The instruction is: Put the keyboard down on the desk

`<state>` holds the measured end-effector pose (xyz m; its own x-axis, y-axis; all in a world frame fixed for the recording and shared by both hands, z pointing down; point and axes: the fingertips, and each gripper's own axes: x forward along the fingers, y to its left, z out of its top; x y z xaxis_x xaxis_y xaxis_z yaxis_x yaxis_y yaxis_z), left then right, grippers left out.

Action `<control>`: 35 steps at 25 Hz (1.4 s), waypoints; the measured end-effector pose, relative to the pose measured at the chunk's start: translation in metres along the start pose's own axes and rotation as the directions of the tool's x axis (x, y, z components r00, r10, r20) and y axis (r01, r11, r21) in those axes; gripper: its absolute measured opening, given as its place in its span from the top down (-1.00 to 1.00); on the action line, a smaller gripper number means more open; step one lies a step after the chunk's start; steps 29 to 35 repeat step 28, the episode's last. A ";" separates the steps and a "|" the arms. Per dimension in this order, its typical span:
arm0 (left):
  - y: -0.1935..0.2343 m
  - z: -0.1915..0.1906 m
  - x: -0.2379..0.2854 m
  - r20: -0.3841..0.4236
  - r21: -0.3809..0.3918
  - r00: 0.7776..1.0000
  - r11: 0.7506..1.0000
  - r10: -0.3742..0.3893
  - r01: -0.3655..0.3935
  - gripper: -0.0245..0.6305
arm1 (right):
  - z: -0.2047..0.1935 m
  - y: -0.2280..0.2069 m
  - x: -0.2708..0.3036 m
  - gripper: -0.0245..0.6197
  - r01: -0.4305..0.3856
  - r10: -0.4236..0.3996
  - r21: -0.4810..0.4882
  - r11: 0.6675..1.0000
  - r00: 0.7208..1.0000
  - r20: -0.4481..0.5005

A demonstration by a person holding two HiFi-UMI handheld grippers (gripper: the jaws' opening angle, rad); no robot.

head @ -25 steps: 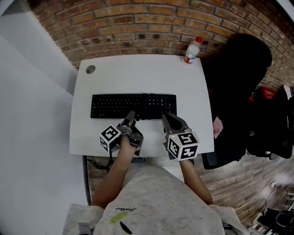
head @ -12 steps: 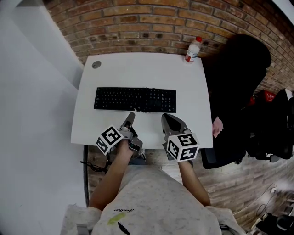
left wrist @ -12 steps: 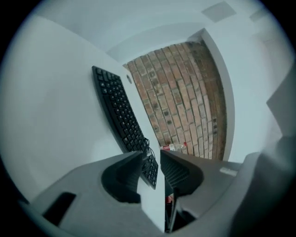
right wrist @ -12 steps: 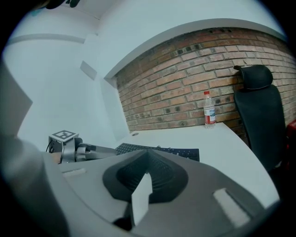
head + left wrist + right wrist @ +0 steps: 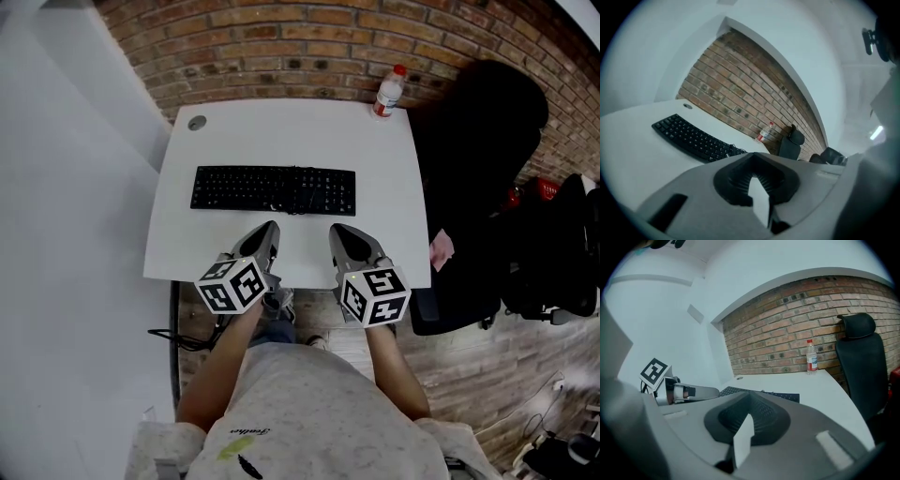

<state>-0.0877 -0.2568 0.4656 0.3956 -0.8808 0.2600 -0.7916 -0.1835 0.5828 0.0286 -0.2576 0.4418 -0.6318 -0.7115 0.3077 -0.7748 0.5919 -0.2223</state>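
The black keyboard (image 5: 272, 190) lies flat across the middle of the white desk (image 5: 291, 131), with nothing touching it. My left gripper (image 5: 267, 228) hovers over the desk's front edge, a little short of the keyboard, with its jaws shut and nothing between them. My right gripper (image 5: 337, 230) sits beside it at the same distance, also shut and empty. In the left gripper view the keyboard (image 5: 693, 138) is ahead and to the left of the closed left gripper (image 5: 753, 158). In the right gripper view the keyboard (image 5: 780, 395) shows just past the closed right gripper (image 5: 750, 401).
A plastic bottle with a red cap (image 5: 386, 92) stands at the desk's far right corner by the brick wall. A round cable hole (image 5: 196, 123) is at the far left corner. A black office chair (image 5: 478, 169) stands to the right of the desk.
Both grippers have drawn back from the keyboard toward the desk's front edge. The left jaws have closed. The keyboard stays flat on the desk.
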 end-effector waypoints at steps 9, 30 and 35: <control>-0.017 -0.009 -0.020 -0.024 0.252 1.000 0.968 0.007 -0.001 0.95 | -0.003 0.010 -0.014 0.91 -0.015 0.015 -0.016 1.000 1.000 0.010; -0.020 -0.007 -0.044 -0.007 0.271 1.000 0.962 0.030 -0.027 0.95 | -0.005 0.019 -0.028 0.91 -0.023 0.023 -0.051 0.998 1.000 0.002; -0.020 -0.007 -0.044 -0.007 0.271 1.000 0.962 0.030 -0.027 0.95 | -0.005 0.019 -0.028 0.91 -0.023 0.023 -0.051 0.998 1.000 0.002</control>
